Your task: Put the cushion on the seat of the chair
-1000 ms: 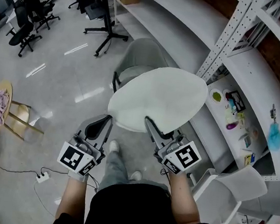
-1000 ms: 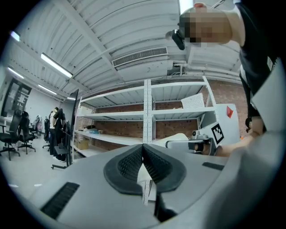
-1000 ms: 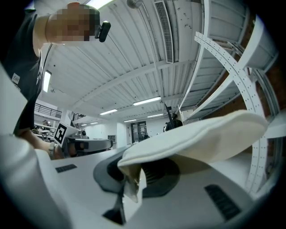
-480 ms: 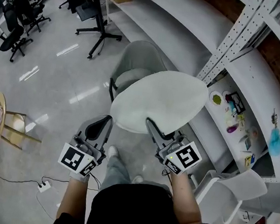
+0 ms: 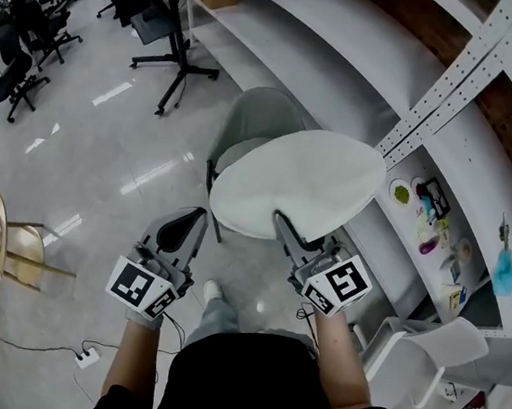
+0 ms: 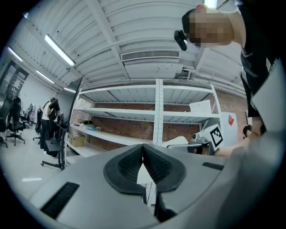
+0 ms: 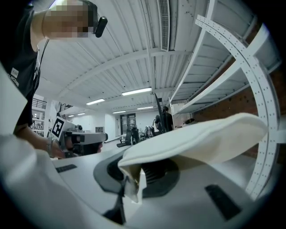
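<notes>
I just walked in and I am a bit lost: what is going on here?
A person holds a white cushion up with the right gripper, its jaws clamped on the cushion's near edge. The left gripper is shut and empty, just beside the cushion. The cushion is in the air close to a grey chair by the shelves, not yet on its seat.

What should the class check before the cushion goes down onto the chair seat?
1. Right gripper shut on the cushion edge: ok.
2. Left gripper helping hold the cushion: not ok, shut and empty.
3. Cushion over the chair: ok, judging by the head view.
4. Seat free of clutter: cannot tell, mostly covered by the cushion.
</notes>
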Demonstrator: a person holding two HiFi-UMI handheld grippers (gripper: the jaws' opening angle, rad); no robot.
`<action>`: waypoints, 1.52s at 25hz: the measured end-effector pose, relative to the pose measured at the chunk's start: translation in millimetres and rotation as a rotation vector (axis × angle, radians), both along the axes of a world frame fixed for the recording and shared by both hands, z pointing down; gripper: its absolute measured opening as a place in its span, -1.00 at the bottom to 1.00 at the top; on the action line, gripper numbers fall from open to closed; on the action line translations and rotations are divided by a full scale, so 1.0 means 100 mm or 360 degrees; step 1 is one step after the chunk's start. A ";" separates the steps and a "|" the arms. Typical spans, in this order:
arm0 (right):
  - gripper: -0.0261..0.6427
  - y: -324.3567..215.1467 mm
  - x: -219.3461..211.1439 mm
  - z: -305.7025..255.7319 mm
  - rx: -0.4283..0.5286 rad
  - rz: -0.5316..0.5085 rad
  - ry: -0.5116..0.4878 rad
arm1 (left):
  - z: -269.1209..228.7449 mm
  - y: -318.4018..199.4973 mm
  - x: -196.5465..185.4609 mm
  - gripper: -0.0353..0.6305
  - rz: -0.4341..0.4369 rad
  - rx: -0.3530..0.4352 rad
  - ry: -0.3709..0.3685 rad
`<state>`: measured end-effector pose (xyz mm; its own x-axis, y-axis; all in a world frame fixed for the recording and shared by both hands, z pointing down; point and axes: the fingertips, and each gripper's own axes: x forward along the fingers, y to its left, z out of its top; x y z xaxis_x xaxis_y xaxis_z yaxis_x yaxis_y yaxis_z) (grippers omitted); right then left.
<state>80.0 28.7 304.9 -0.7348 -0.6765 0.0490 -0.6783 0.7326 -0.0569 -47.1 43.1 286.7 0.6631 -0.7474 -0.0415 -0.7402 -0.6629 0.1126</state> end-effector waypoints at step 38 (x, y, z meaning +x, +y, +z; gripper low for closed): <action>-0.80 -1.13 -0.92 0.49 -0.0121 -0.0055 0.0197 | 0.46 -1.07 -0.84 -0.86 0.0020 -0.0138 0.0062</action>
